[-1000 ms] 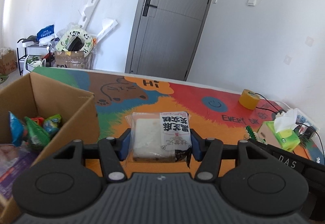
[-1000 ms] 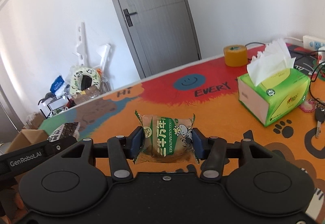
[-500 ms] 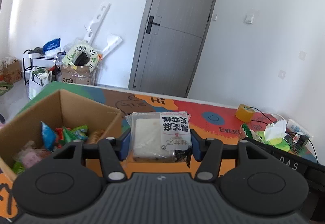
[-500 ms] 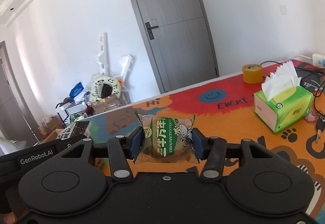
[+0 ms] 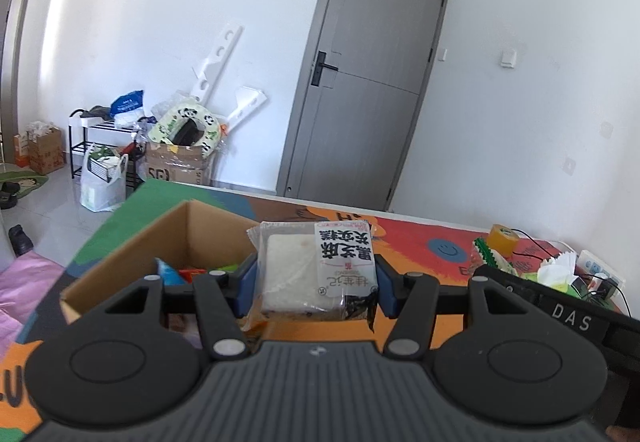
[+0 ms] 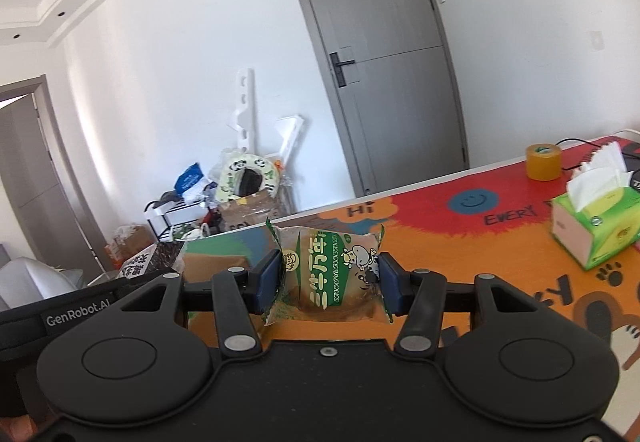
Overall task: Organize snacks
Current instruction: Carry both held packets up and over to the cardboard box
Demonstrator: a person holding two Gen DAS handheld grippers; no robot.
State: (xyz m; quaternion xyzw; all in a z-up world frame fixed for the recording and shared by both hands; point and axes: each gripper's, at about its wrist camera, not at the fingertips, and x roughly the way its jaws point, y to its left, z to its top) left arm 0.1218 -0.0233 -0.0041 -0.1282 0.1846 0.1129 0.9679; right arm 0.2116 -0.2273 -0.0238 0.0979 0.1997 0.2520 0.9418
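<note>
1. The left gripper (image 5: 316, 284) is clenched on a white cake packet (image 5: 316, 274), its blue pads pressing both sides, so the packet rides flat above the table.
2. The cardboard box (image 5: 120, 274) sits near and left of that packet and already holds other snacks, so it looks like the packet's destination.
3. The right gripper (image 6: 328, 284) grasps a green bun packet (image 6: 328, 274) the same way, over the orange mat (image 6: 500, 254), well left of the tissue box (image 6: 592, 226).

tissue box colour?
Bright green with a paler end panel, white tissues sticking up; the tissue box shows best in the right wrist view.
</note>
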